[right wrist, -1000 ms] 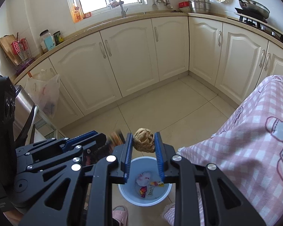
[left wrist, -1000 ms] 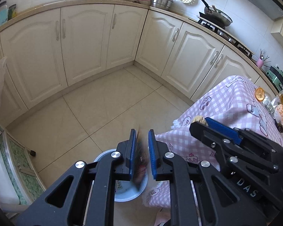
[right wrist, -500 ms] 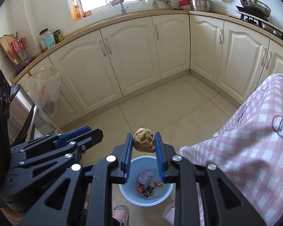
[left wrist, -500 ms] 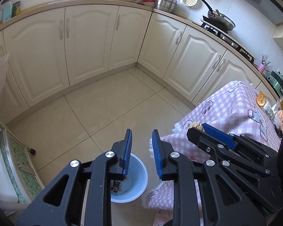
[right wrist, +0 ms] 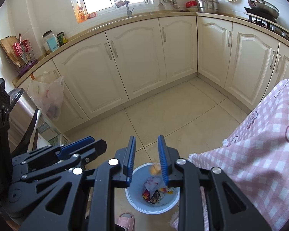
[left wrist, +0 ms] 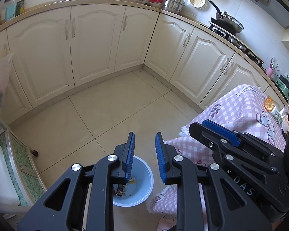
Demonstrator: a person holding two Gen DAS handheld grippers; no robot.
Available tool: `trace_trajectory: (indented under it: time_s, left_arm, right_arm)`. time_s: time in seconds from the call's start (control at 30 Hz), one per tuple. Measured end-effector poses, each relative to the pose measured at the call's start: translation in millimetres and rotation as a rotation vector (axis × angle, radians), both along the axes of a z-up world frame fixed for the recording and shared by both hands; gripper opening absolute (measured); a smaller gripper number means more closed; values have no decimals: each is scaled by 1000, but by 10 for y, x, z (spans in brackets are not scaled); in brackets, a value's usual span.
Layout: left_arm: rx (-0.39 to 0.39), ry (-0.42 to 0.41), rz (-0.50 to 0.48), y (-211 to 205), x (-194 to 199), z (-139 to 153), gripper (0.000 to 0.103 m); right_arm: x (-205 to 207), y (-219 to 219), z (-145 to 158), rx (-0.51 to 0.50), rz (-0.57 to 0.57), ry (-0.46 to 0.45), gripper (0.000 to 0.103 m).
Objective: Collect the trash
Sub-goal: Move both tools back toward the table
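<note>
1. Now, left wrist view: the left tongs [left wrist: 144,150] stand narrowly apart with nothing between them; a second ago a dark wrapper [left wrist: 121,189] hung there, and it now lies in the blue bin [left wrist: 144,192] below.
2. Right wrist view: the right tongs [right wrist: 146,154] no longer clamp the crumpled brown ball [right wrist: 155,170], which blurs above the bin beside the checked table [right wrist: 260,154].

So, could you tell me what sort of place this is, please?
A home kitchen, most likely: cream cabinets under a countertop, a sink tap by the window, and a frying pan on the gas stove.
</note>
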State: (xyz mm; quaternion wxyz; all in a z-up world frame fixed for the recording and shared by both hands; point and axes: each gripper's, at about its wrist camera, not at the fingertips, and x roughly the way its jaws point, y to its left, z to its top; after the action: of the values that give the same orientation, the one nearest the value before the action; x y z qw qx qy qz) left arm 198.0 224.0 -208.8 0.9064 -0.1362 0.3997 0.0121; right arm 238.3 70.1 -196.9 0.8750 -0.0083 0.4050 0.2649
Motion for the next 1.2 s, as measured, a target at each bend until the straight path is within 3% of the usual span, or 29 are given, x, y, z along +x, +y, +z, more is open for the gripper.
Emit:
trace_trajectory:
  time_s: [0.33,0.57,0.9,1.2]
  left_arm:
    - [-3,-10,-2,-30,-11,75,21]
    - [-13,-71,-70,-354,-21,362,21]
    - [7,-169,-285,-1539,-46,878,22]
    - [0,-199,-480,-2794,-101,1081,38]
  right_arm:
    - [18,-57,39,0,-16,-4,31]
    - [-64,-480,392,-19,-96,-83,31]
    - [-352,-1876,990,-25,-320,-189,34]
    - [-709,-3352,1196,-26,-577,-235,38]
